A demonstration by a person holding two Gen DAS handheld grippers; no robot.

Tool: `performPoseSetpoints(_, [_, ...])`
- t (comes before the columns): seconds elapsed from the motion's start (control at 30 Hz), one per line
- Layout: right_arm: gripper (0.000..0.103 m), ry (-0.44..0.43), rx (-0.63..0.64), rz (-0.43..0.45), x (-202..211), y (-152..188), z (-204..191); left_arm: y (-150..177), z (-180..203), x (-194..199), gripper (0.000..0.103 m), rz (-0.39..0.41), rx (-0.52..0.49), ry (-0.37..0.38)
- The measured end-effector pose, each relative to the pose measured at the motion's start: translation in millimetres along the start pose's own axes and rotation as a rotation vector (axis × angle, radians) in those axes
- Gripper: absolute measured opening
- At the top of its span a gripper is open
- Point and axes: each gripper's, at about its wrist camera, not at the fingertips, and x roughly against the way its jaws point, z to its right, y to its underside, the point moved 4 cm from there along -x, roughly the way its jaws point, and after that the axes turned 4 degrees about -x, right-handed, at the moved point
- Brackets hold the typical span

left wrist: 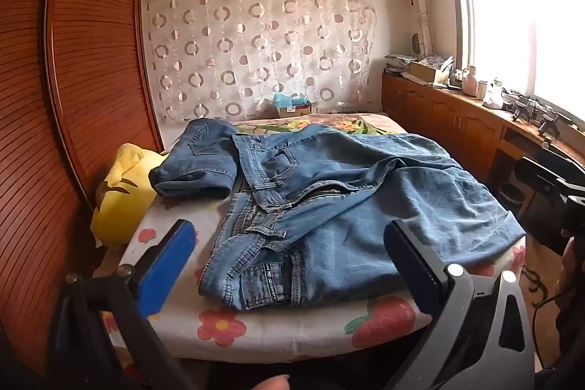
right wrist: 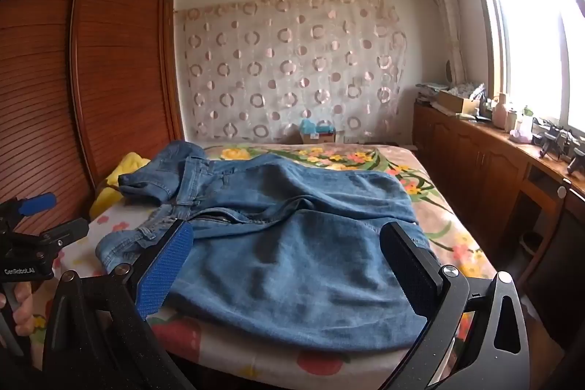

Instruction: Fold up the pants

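Note:
Blue denim pants (left wrist: pixel 329 196) lie spread and rumpled on the bed, waistband and pockets toward the left, one leg end turned back at the far left (left wrist: pixel 193 167). They also show in the right wrist view (right wrist: pixel 292 243). My left gripper (left wrist: pixel 289 258) is open and empty, above the near edge of the bed by the waistband pocket. My right gripper (right wrist: pixel 287 262) is open and empty, above the near right part of the pants. The left gripper also appears at the left edge of the right wrist view (right wrist: pixel 36 225).
The bed (left wrist: pixel 292 328) has a floral sheet. A yellow plush pillow (left wrist: pixel 120 189) lies at its left, against a wooden wardrobe (left wrist: pixel 73 79). A wooden cabinet (left wrist: pixel 457 112) with clutter runs along the right under the window. A small box (right wrist: pixel 316 134) stands at the bed's far end.

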Motion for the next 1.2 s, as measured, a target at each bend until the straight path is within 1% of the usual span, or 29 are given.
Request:
performPoseSetpoints(0.27, [0.103,-0.005,-0.006,0.007,1.2,0.2,0.3,-1.4,4.0,-0.5,0.103,-0.008,0.005,0.004])
performPoseSetpoints(0.37, [0.103,-0.004,-0.004,0.007,0.6,0.2,0.3,1.2,-3.8,3.4,0.103,-0.005,0.012,0.005])
performPoseSetpoints(0.6, [0.103,-0.006,-0.006,0.008,1.9,-0.4,0.5,0.6,-5.8,5.1,0.103,-0.005,0.017,0.007])
performPoseSetpoints(0.83, [0.103,-0.006,-0.008,0.008,2.0,-0.5,0.3,-2.4,-11.3,8.2,0.103,0.003,0.023,-0.001])
performPoseSetpoints(0.93, [0.103,-0.005,-0.008,0.008,2.1,-0.4,0.4,-1.2,-9.6,6.5,0.103,0.008,0.039,-0.016])
performPoseSetpoints(1.2, [0.103,-0.006,-0.008,0.006,1.9,0.6,1.0,-1.7,-10.3,7.3,0.103,0.012,0.046,-0.016])
